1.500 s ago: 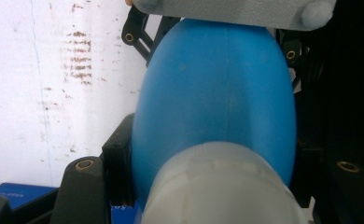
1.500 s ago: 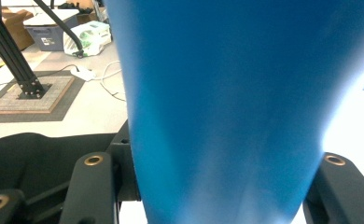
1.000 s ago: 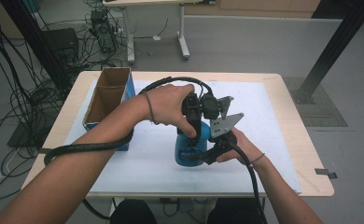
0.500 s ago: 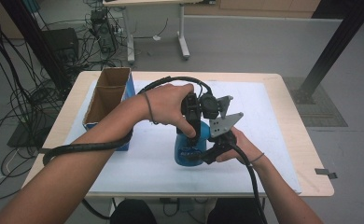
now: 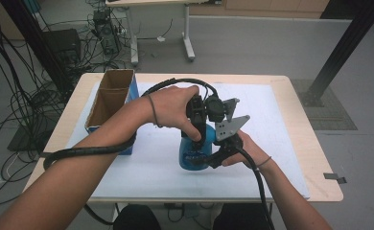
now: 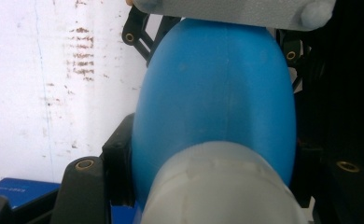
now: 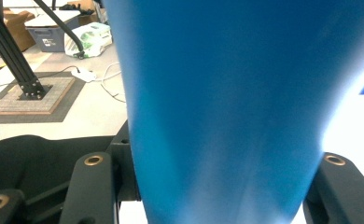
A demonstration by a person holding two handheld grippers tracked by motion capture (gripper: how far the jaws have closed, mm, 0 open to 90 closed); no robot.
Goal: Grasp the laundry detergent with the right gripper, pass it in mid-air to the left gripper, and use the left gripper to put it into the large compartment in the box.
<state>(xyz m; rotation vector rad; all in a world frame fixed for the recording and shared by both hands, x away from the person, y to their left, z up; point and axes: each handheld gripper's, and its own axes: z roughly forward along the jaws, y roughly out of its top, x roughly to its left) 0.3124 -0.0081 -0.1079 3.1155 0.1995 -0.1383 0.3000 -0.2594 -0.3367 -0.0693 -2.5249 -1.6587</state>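
Between both clamped grippers (image 5: 205,143): blue bottle (image 5: 192,152)

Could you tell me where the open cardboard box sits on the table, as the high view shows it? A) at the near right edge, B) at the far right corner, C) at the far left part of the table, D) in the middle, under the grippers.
C: in the high view the cardboard box stands open at the table's far left, away from the blue bottle that both grippers hold.
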